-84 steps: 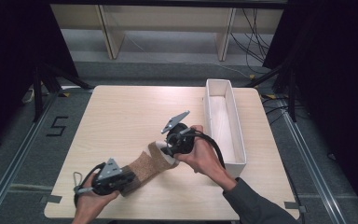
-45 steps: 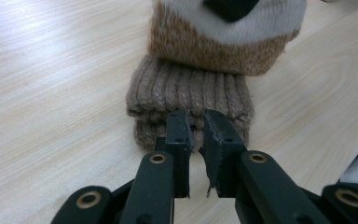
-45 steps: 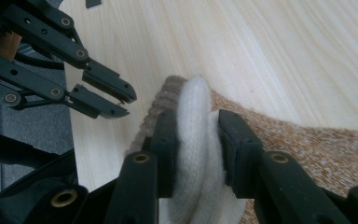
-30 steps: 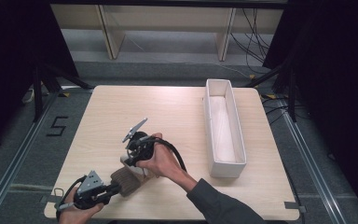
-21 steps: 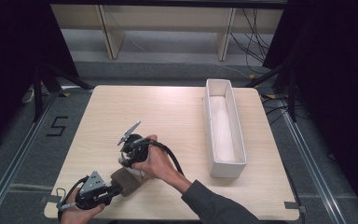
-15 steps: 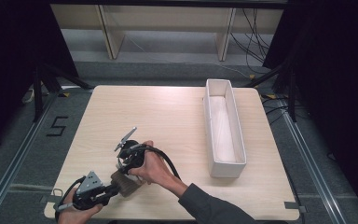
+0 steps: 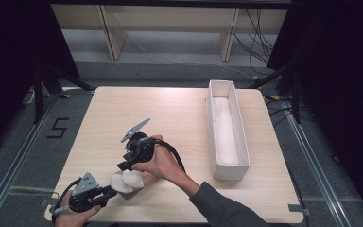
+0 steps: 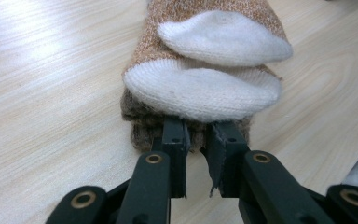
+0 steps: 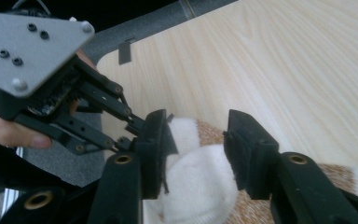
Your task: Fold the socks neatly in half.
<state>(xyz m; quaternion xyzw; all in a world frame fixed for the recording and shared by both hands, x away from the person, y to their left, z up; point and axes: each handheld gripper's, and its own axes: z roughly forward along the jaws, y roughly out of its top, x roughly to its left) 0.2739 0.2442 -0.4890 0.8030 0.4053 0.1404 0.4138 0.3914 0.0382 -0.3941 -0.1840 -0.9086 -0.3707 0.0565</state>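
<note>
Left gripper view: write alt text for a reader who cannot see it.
A folded brown sock with white toe and heel patches lies on a pale wooden table, its near edge pinched by the left gripper, whose two black jaws rise from the bottom of the picture. Wood grain runs slantwise on both sides of the sock.

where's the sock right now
In the high view the sock lies folded near the table's front left edge, between the left hand-held gripper and the right hand-held gripper.
</note>
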